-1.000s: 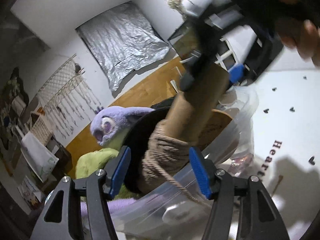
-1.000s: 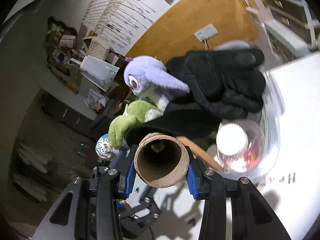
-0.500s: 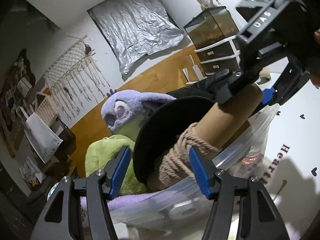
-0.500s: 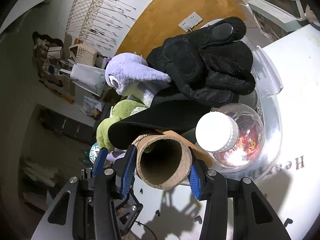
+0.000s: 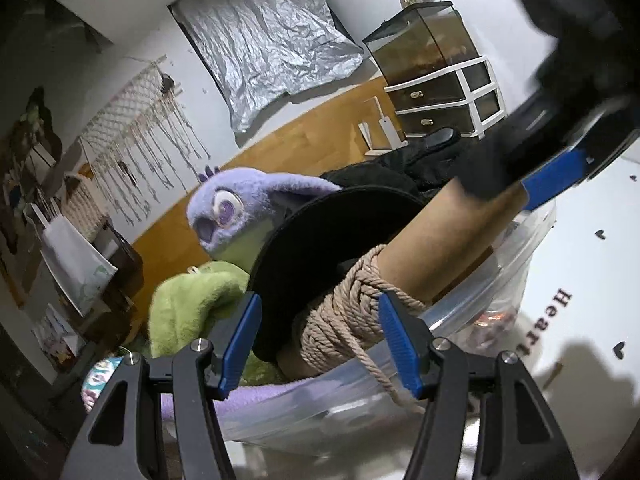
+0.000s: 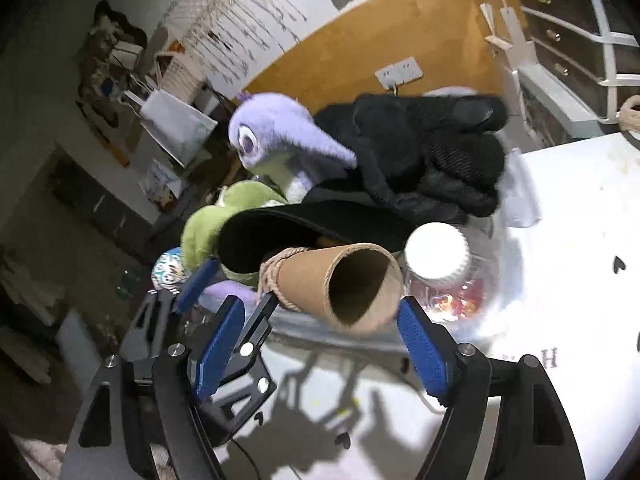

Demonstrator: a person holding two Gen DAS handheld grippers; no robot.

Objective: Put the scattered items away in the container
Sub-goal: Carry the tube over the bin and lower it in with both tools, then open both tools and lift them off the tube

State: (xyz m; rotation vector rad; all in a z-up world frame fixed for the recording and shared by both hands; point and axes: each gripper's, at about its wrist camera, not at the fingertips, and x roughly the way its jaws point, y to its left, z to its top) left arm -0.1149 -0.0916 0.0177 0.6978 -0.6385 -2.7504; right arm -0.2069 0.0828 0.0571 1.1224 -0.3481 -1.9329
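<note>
A cardboard tube [image 6: 340,280] wound with twine [image 5: 340,320] lies tilted across the rim of the clear plastic container [image 5: 320,408]. My right gripper [image 6: 320,344] is open, its blue pads standing apart on either side of the tube's open end. My left gripper [image 5: 320,344] is open around the twine-wrapped end. In the left wrist view the right gripper [image 5: 556,176] is a blur at the upper right. The container holds a purple plush [image 6: 276,128], a green plush [image 5: 192,300], black gloves [image 6: 432,152], a black curved piece [image 5: 328,248] and a white-lidded jar [image 6: 436,252].
The container sits on a white table [image 5: 580,280] with small heart marks and lettering. A patterned ball [image 6: 168,272] shows beyond the container's left end. A drawer unit [image 5: 444,100] stands against the far wall. A twine spool [image 6: 632,116] is at the far right edge.
My right gripper has opened and let go of the cardboard tube, which now rests on the container. The left gripper has stayed open near the twine end.
</note>
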